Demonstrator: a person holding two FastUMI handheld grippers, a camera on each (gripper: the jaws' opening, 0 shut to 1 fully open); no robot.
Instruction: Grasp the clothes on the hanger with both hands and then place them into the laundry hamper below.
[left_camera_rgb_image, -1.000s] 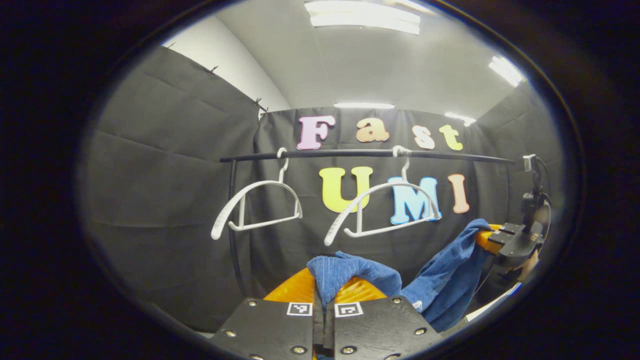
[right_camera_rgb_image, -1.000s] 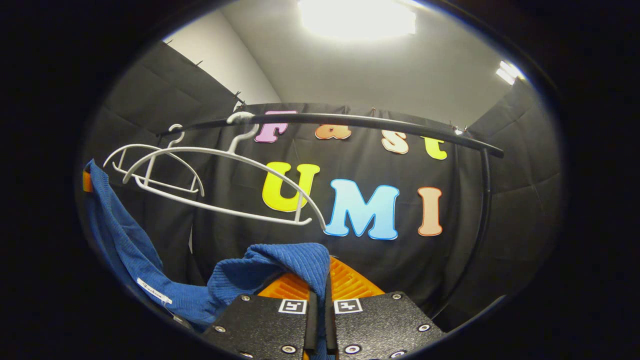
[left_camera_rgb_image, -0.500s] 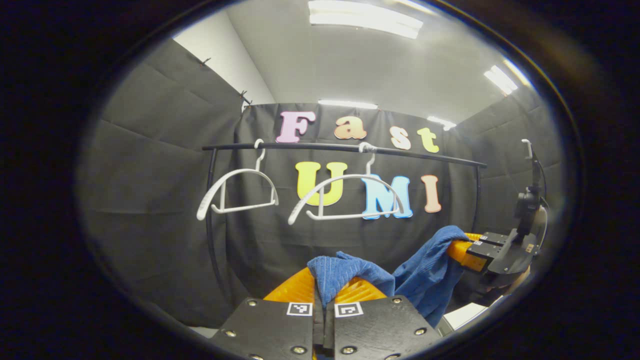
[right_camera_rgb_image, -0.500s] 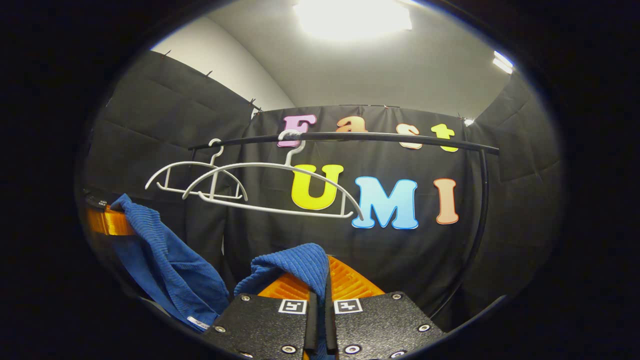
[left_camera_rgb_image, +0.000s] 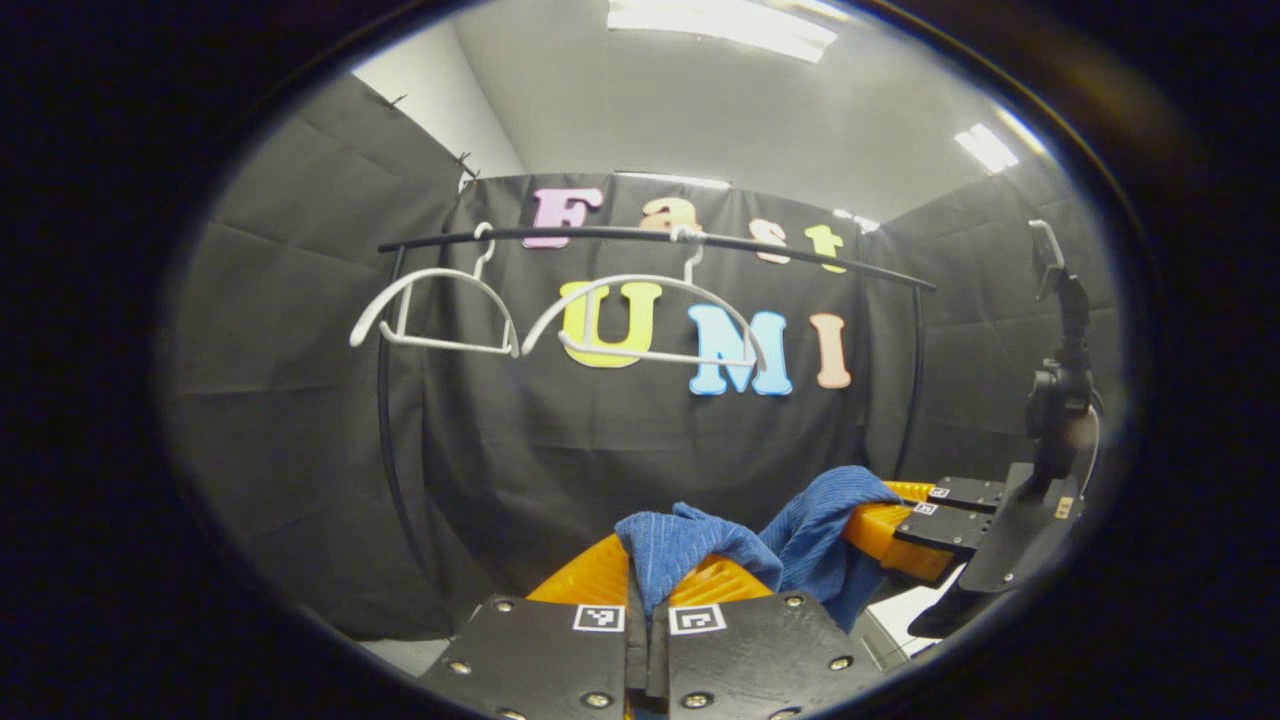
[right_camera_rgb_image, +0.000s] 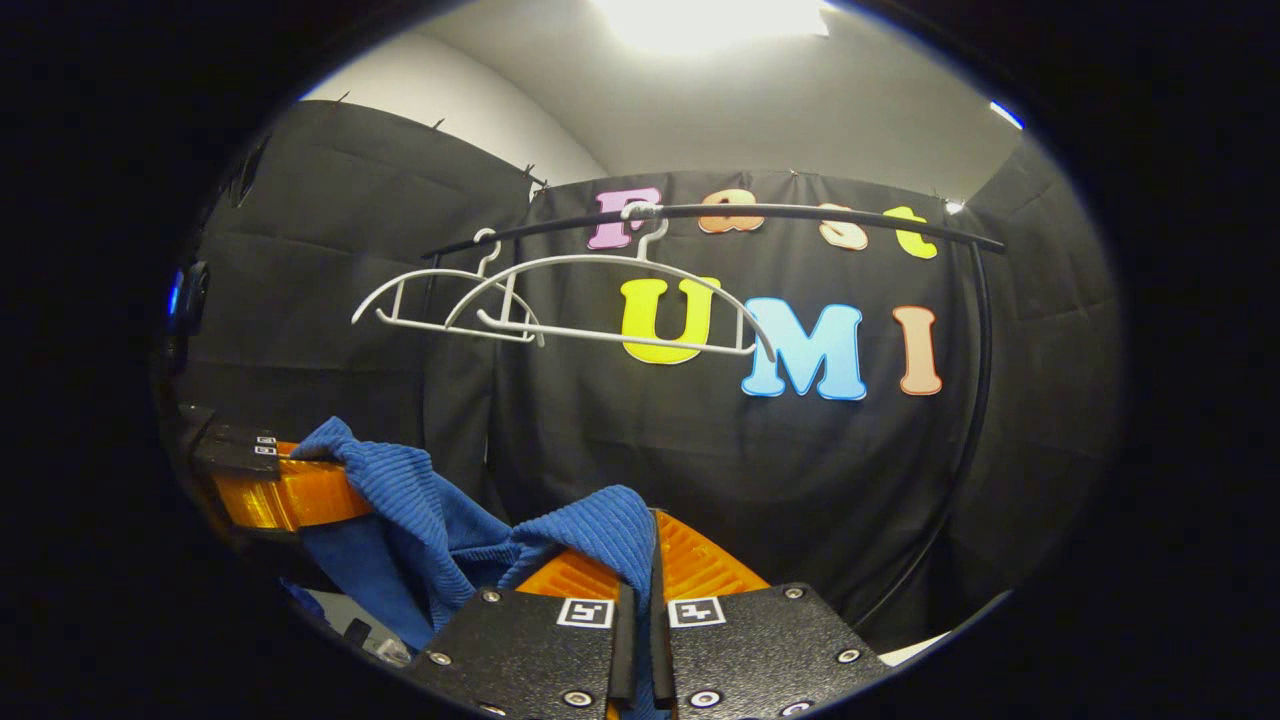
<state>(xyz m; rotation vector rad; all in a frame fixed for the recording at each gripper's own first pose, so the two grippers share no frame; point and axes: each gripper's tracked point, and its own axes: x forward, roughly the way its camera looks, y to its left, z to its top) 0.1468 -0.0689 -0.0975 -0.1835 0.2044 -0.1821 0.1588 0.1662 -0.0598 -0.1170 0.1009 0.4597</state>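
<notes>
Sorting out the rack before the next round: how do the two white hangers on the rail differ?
The left hanger hangs near the rail's end post; the right hanger hangs toward its middle. The left hanger looks smaller and sits farther off in the right gripper view. Both are white, bare and hooked on.

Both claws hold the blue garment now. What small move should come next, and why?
Probably lower both together. The left claw and right claw each pinch the blue garment, already off the white hangers; the hamper is out of sight below.
</notes>
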